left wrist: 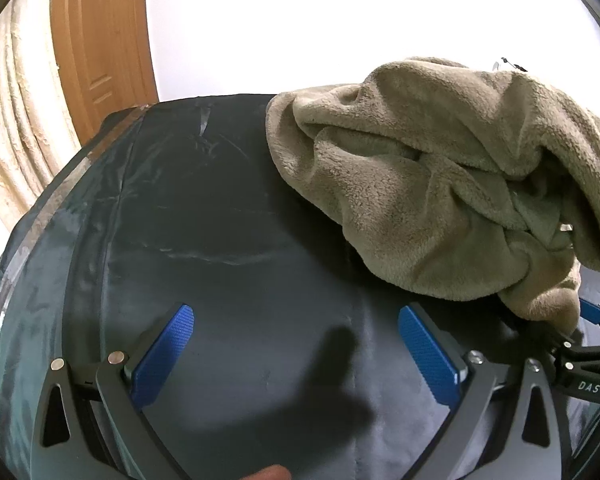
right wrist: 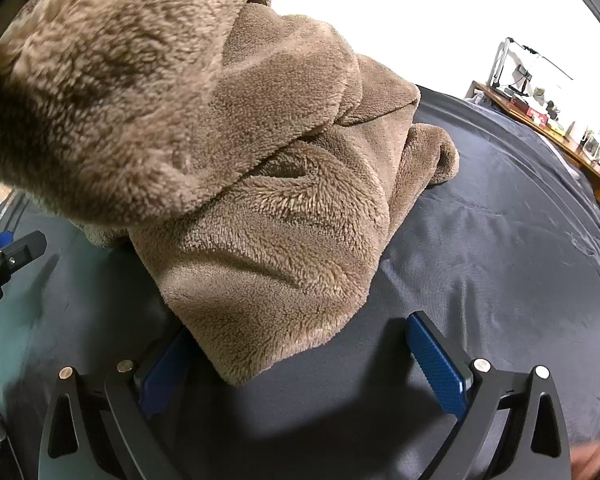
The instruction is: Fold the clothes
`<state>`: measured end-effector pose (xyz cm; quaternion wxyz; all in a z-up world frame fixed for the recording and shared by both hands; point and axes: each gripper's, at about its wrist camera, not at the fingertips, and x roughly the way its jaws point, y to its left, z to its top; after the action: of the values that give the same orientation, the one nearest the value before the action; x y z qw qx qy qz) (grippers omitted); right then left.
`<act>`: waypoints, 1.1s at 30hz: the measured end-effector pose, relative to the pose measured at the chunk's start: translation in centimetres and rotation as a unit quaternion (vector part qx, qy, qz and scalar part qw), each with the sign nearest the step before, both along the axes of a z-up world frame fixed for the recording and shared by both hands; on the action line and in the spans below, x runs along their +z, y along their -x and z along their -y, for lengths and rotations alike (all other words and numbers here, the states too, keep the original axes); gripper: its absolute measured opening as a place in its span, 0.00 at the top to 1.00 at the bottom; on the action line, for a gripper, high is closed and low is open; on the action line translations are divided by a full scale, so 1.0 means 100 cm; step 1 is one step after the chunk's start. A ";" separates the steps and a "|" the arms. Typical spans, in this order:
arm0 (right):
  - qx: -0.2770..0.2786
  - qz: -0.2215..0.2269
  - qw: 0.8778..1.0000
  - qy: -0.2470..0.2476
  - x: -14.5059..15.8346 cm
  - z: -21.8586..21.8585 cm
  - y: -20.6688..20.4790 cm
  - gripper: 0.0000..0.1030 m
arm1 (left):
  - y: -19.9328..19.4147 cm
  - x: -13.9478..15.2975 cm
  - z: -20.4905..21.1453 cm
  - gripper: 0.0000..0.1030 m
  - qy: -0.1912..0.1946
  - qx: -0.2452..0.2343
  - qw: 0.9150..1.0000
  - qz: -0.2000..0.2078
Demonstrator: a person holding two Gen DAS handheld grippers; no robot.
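- The fleece garment [left wrist: 440, 184], tan-brown and plush, lies crumpled in a heap on a dark bed cover [left wrist: 228, 216], with deep folds and one lobe hanging toward the near edge of the heap.
- In the right wrist view the same garment [right wrist: 268, 208] fills most of the picture, its lowest corner drooping down between the two blue pads.
- The right gripper [right wrist: 304, 364] stands wide apart; the garment's corner covers the tip of the left pad [right wrist: 164, 376], while the other pad is clear of the cloth. I cannot tell whether the cloth actually touches the covered pad.
- The left gripper [left wrist: 296, 352] is also spread wide, with nothing between its blue pads [left wrist: 164, 356]; it hangs over bare cover, just beside the heap, angled down.
- Each gripper shows at the edge of the other's view, near the garment's low lobe.
- A fingertip [left wrist: 268, 472] shows at the bottom edge.
- Beyond the bed: a wooden door [left wrist: 100, 32], a white wall, and a cluttered wooden shelf [right wrist: 548, 120] far off.
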<state>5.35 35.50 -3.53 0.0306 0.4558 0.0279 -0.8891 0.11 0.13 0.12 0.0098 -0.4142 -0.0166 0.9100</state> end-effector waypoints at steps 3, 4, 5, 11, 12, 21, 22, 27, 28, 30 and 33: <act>0.000 0.000 1.000 0.000 0.000 0.000 0.000 0.01 | -0.001 0.001 -0.001 0.00 0.000 -0.002 1.000 0.002; 0.000 0.000 1.000 0.000 0.000 0.000 0.000 0.01 | 0.000 0.000 0.000 0.00 -0.002 -0.001 1.000 0.003; 0.000 0.000 1.000 0.000 0.000 0.001 0.000 0.01 | 0.000 0.000 0.000 0.00 -0.003 0.000 1.000 0.004; 0.000 0.000 1.000 0.000 -0.001 0.001 0.000 0.01 | -0.003 -0.006 -0.008 0.00 0.009 0.004 1.000 0.005; 0.000 0.000 1.000 0.000 -0.001 0.001 0.000 0.01 | -0.002 -0.007 -0.008 0.00 0.009 0.004 1.000 0.007; -0.001 0.000 1.000 0.000 -0.001 0.001 0.000 0.01 | 0.005 -0.014 -0.008 0.00 0.007 0.006 1.000 0.020; -0.001 0.000 1.000 0.000 -0.001 0.001 0.000 0.01 | 0.004 -0.014 -0.008 0.00 0.007 0.006 1.000 0.019; 0.013 0.000 1.000 0.000 0.000 -0.002 -0.003 0.01 | 0.008 -0.016 -0.007 0.00 0.002 0.011 1.000 0.025; 0.015 0.000 1.000 0.000 0.002 -0.005 -0.005 0.01 | 0.009 -0.017 -0.007 0.00 0.001 0.012 1.000 0.026; 0.013 0.000 1.000 0.000 0.002 -0.011 -0.010 0.01 | 0.009 -0.017 -0.008 0.00 0.001 0.011 1.000 0.027; -0.003 -0.003 1.000 0.011 0.002 -0.025 -0.018 0.01 | 0.010 -0.018 -0.010 0.00 0.001 0.010 0.999 0.030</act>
<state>7.13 37.98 -3.34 0.0322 0.4528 0.0171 -0.8909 -0.91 1.16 -1.69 -0.0006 -0.4411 -0.0202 0.8973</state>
